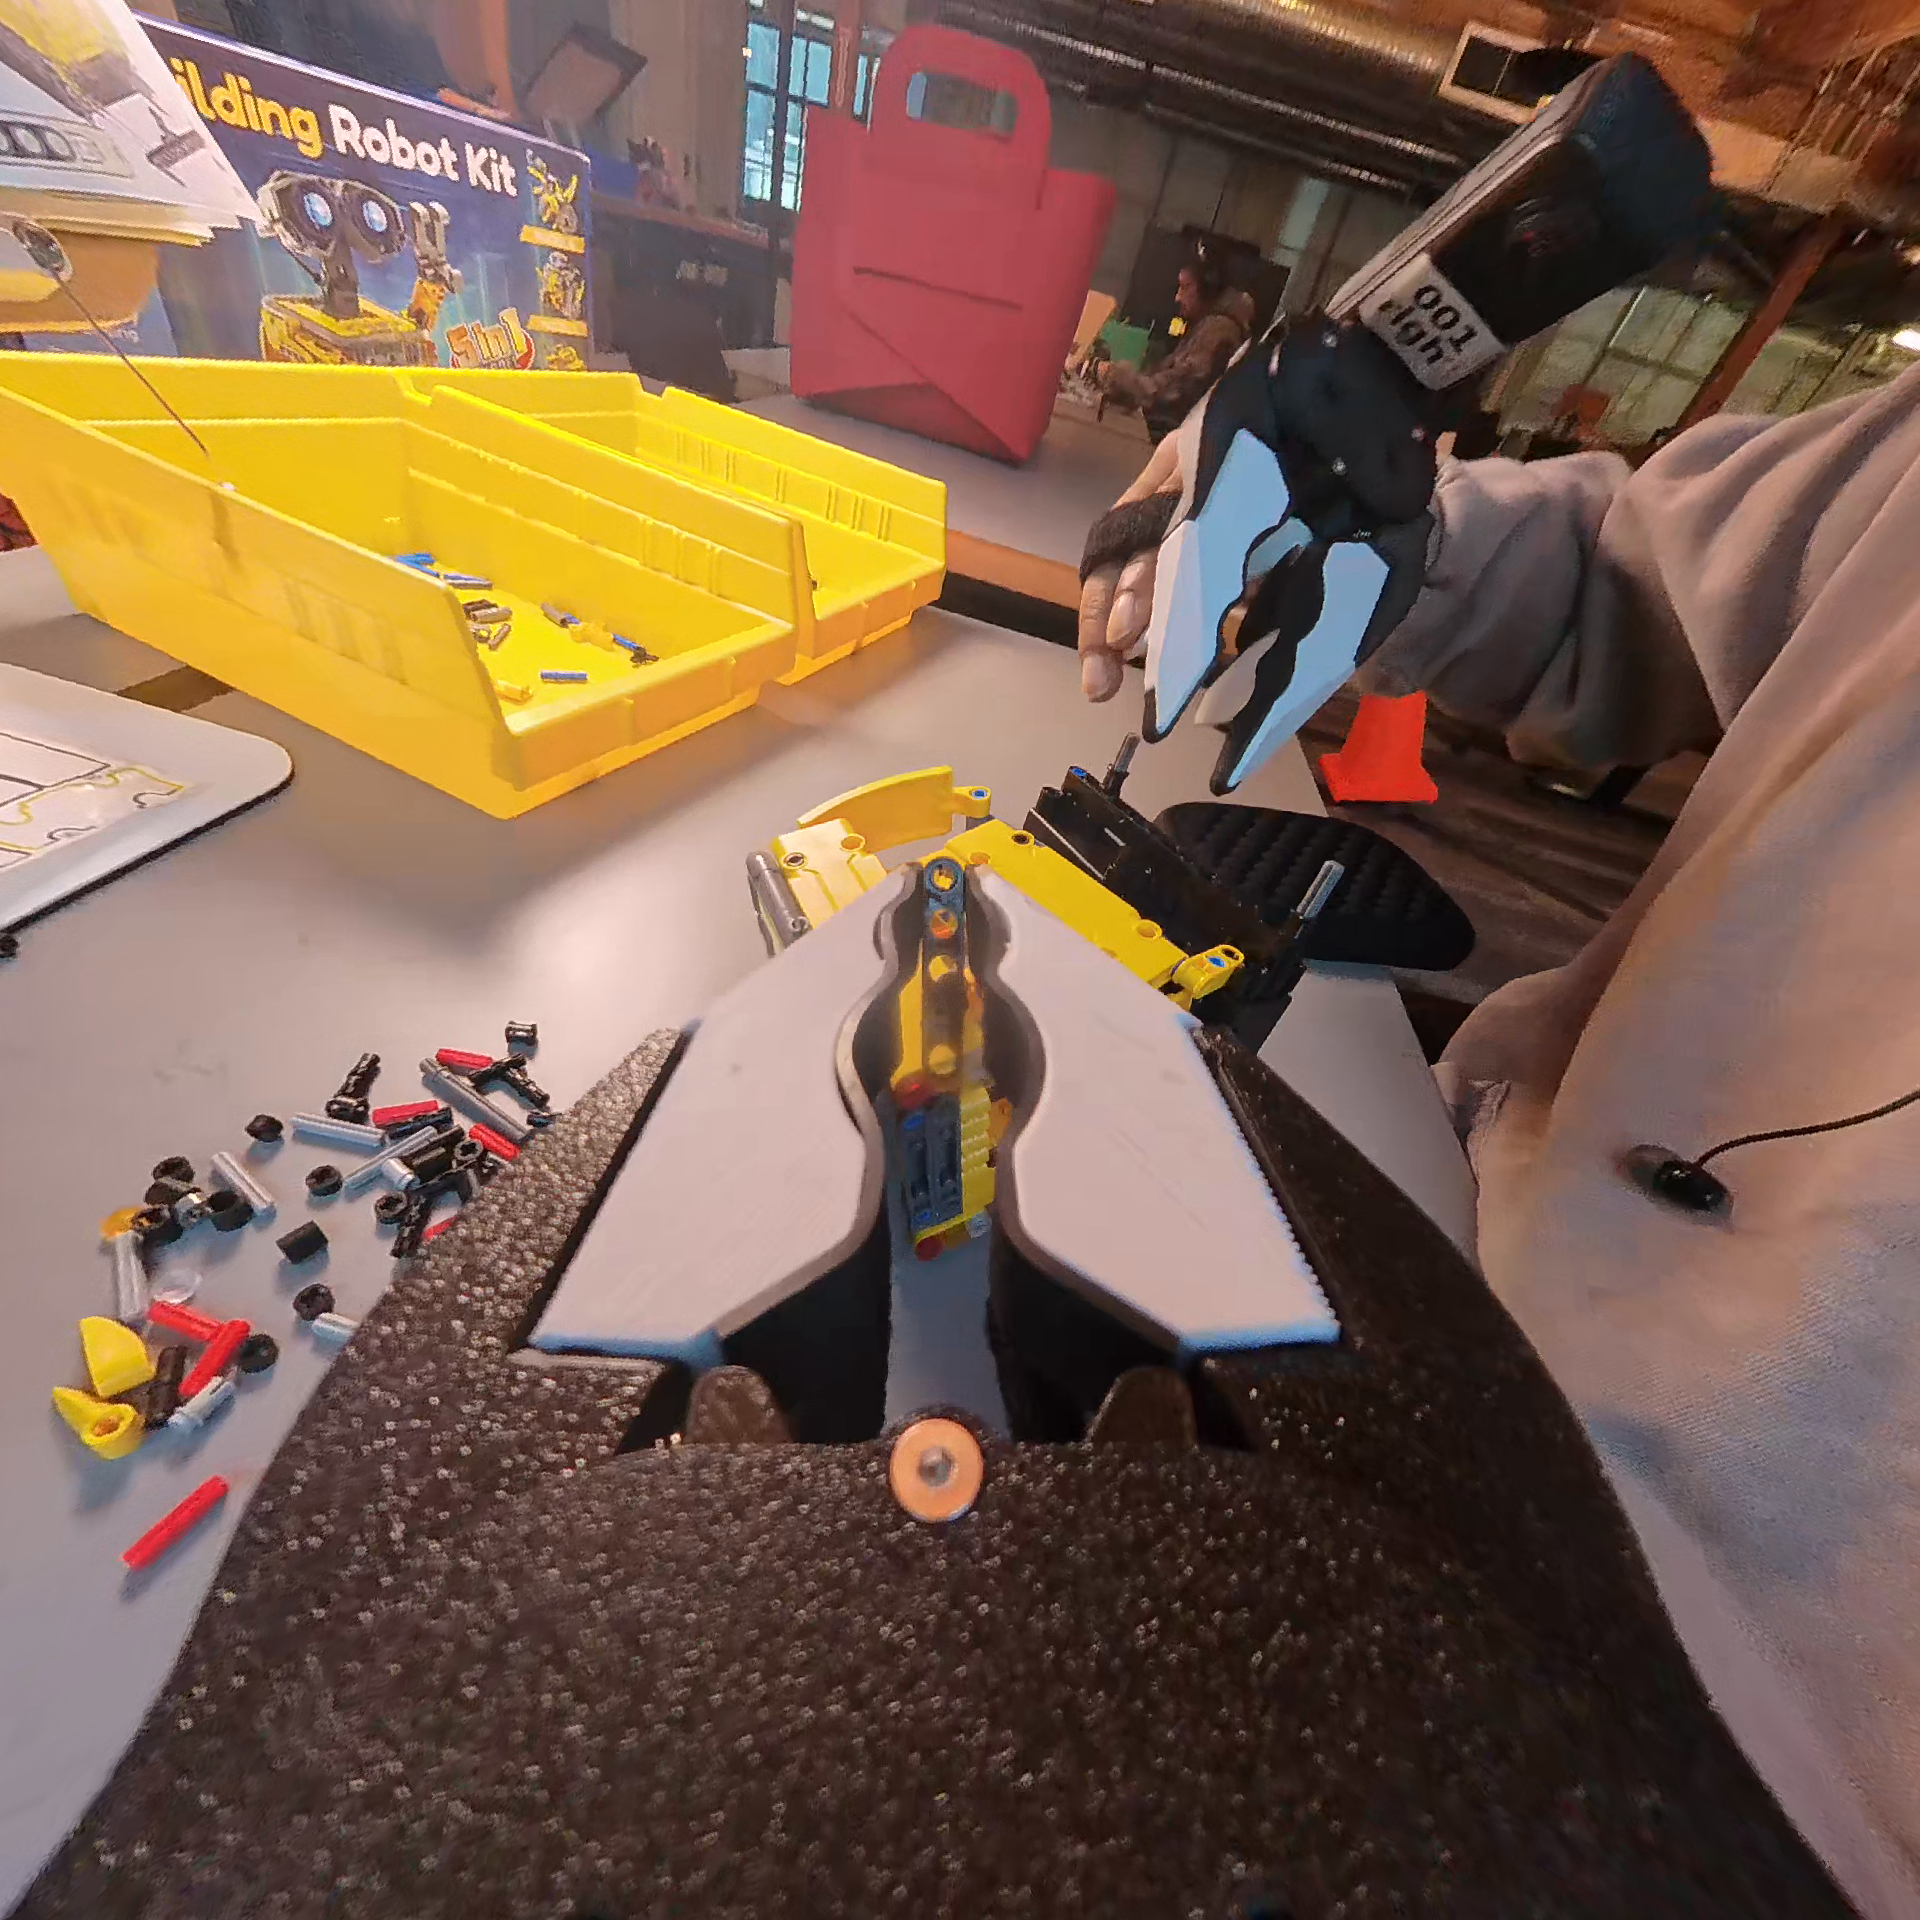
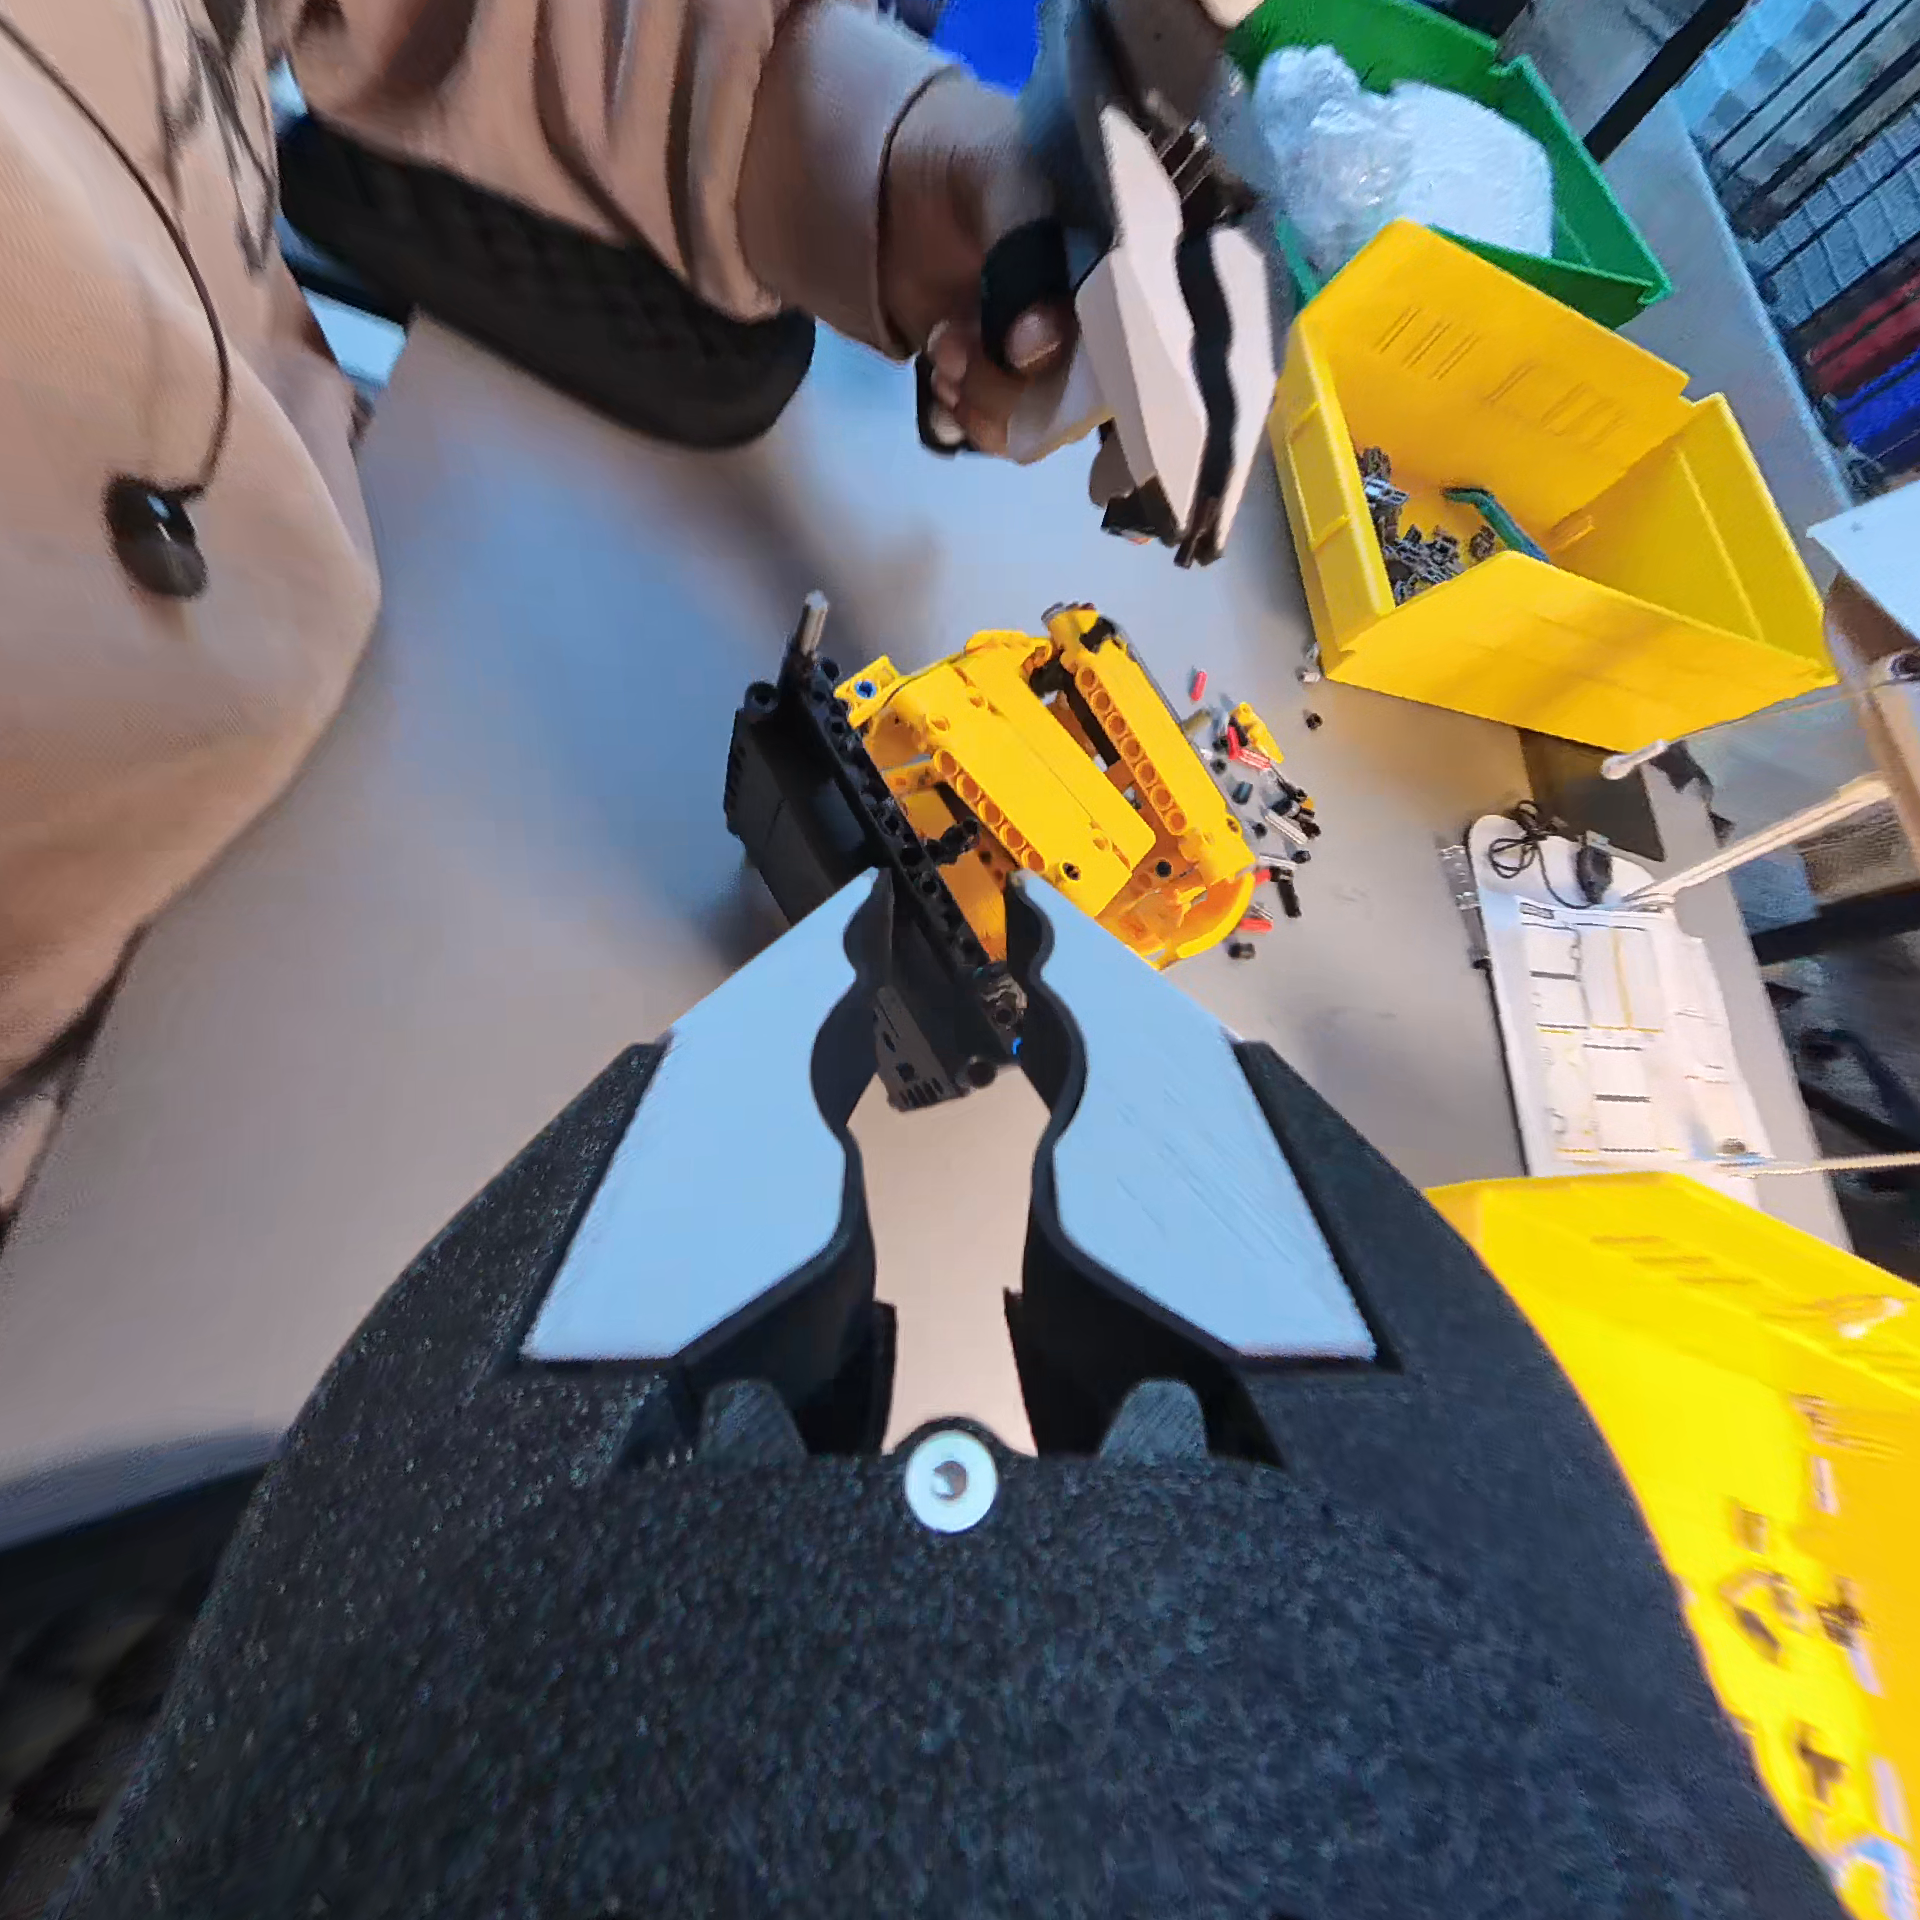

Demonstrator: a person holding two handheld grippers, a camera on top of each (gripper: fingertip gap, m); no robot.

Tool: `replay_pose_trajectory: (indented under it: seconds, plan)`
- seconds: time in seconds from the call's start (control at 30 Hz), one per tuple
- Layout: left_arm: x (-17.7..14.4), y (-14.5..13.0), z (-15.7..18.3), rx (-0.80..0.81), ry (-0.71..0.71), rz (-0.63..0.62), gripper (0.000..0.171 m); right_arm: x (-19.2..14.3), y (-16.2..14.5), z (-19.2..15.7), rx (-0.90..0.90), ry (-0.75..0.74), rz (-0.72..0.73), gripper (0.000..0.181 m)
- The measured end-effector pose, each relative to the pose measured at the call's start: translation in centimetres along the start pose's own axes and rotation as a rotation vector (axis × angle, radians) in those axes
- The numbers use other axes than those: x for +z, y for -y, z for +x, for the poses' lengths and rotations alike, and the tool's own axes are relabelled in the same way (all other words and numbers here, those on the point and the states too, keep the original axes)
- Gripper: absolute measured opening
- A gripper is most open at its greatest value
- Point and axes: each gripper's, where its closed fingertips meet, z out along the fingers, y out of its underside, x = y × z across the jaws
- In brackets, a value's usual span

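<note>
The left gripper [image 1: 951, 883] is clenched on a small yellow-and-grey beam sub-assembly [image 1: 940, 1049], with the partly built yellow-and-black model [image 2: 1049, 790] just beyond its tips. The right gripper [image 2: 948, 883] hangs parted and empty just above the model's black end. Loose pins [image 1: 395, 1143] lie unused to the left gripper's left.

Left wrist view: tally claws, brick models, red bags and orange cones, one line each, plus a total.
Black-and-white two-finger claws: 2, left claw and right claw
Yellow-and-black plastic brick model: 1
Red felt tote bag: 1
Orange plastic cone: 1
Total: 5
</note>
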Motion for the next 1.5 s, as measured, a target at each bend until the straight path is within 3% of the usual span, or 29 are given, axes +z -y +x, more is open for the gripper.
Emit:
replay_pose_trajectory:
  seconds: [0.23,0.57,0.8,1.07,1.17,1.2,1.3,1.37,1.5]
  plan:
    - [-1.3,1.8,1.2,-0.216,-0.19,0.205,0.007,0.0,2.9,0.9,0.165,-0.003,0.205,0.019]
    - [-3.1,4.5,2.0,-0.43,-0.385,0.42,0.006,1.6,2.1,0.3,0.19,-0.006,0.173,0.02]
    - [-3.0,5.3,2.5,-0.504,-0.419,0.491,0.008,1.5,4.4,1.9,0.238,-0.106,0.228,0.02]
    - [-0.8,6.8,4.6,-0.516,-0.454,0.539,0.006,3.9,9.3,3.4,0.438,-0.095,0.346,0.021]
    - [0.1,7.3,5.4,-0.484,-0.438,0.537,0.007,4.9,9.7,4.0,0.513,-0.079,0.355,0.022]
    - [0.2,7.5,5.6,-0.473,-0.432,0.537,0.007,4.9,9.7,4.1,0.526,-0.07,0.363,0.015]
    - [0.1,7.7,5.8,-0.465,-0.439,0.538,0.011,4.5,9.8,4.1,0.555,-0.039,0.401,0.008]
    - [-0.3,7.8,5.5,-0.463,-0.432,0.549,0.024,3.8,9.6,4.2,0.601,-0.016,0.433,0.006]
    - [-0.2,7.3,5.1,-0.452,-0.414,0.511,0.024,2.4,9.3,4.4,0.697,0.019,0.49,0.006]
